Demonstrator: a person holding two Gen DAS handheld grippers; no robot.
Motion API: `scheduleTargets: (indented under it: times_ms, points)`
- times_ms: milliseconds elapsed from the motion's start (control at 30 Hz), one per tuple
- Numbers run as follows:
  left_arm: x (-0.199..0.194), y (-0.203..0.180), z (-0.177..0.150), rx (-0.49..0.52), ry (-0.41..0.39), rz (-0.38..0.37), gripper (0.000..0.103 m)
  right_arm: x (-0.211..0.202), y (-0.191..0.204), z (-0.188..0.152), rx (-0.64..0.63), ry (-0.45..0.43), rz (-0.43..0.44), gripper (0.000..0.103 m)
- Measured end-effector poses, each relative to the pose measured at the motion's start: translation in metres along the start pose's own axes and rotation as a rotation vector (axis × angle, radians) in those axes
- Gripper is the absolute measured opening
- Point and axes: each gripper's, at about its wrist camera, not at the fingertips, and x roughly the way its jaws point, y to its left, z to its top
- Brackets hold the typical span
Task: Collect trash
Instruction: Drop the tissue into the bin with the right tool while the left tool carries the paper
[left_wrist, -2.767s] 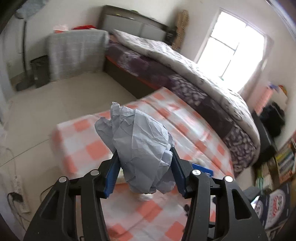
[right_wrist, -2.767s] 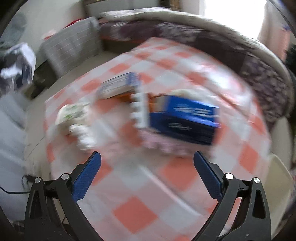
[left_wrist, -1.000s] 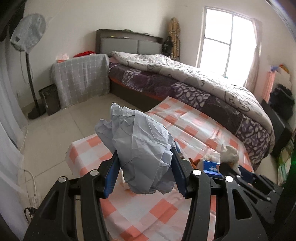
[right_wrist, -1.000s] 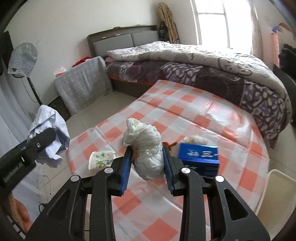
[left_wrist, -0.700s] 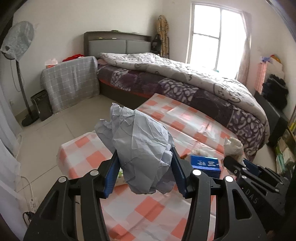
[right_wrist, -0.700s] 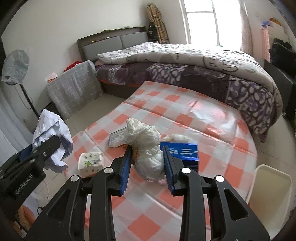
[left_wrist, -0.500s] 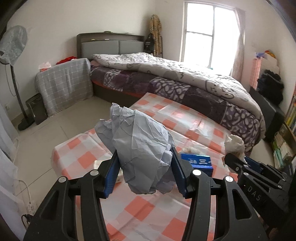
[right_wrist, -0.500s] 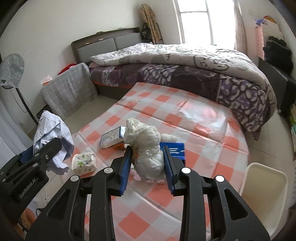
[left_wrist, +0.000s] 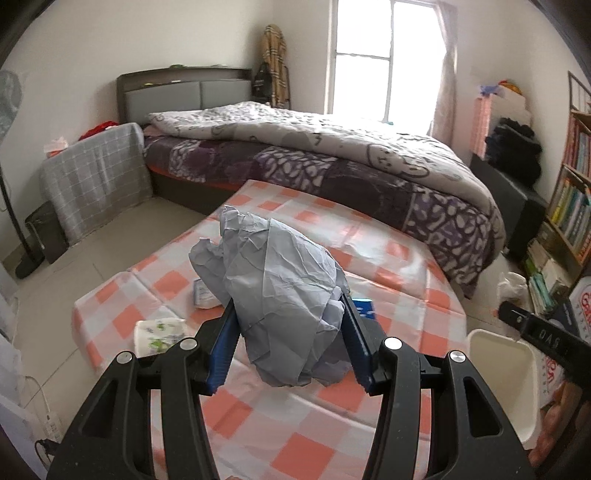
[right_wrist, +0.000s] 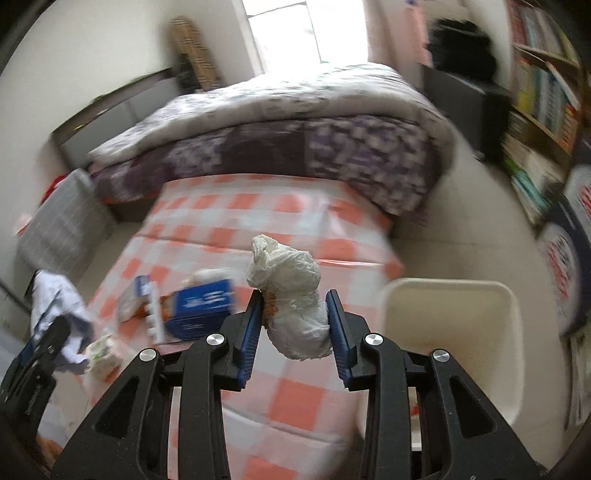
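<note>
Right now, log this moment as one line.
left gripper: shut on blue paper | right gripper: shut on white bag | bin: beside table, right

Black plastic fingers (left_wrist: 221, 347) with ribbed blue pads (right_wrist: 249, 332) and silver screws.

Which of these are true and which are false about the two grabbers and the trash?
1. The left gripper holds crumpled blue paper. True.
2. The right gripper is open and holds nothing. False: it is shut on a white plastic bag.
3. A white bin stands beside the checked table. True.
4. The blue box is inside the bin. False: it lies on the table.
</note>
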Motion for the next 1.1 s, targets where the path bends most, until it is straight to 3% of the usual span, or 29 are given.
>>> scheduleTargets:
  times_ms: [200, 267, 333, 500, 700, 900, 967, 1100]
  points:
    - [0.007, -0.037, -0.002, 0.039, 0.013, -0.066, 0.052, -0.005, -0.056, 0.002, 0.104, 0.023, -0.080, 0.037]
    - [0.009, -0.051, -0.005, 0.053, 0.021, -0.096, 0.052, -0.006, -0.071, 0.002, 0.138, 0.026, -0.098, 0.045]
    - [0.011, -0.068, -0.007, 0.075, 0.029, -0.132, 0.052, -0.011, -0.087, 0.002, 0.176, 0.012, -0.122, 0.063]
    - [0.011, -0.109, -0.014, 0.144, 0.037, -0.199, 0.052, -0.026, -0.121, 0.008, 0.266, -0.055, -0.164, 0.075]
    - [0.014, -0.155, -0.030, 0.212, 0.081, -0.299, 0.052, -0.036, -0.154, 0.014, 0.367, -0.097, -0.184, 0.076]
    - [0.017, -0.193, -0.046, 0.208, 0.183, -0.494, 0.053, -0.042, -0.172, 0.015, 0.431, -0.122, -0.181, 0.077]
    - [0.017, -0.204, -0.050, 0.195, 0.232, -0.595, 0.059, -0.043, -0.175, 0.016, 0.440, -0.130, -0.181, 0.077]
    - [0.021, -0.209, -0.054, 0.168, 0.293, -0.659, 0.066, -0.047, -0.175, 0.017, 0.453, -0.151, -0.174, 0.079]
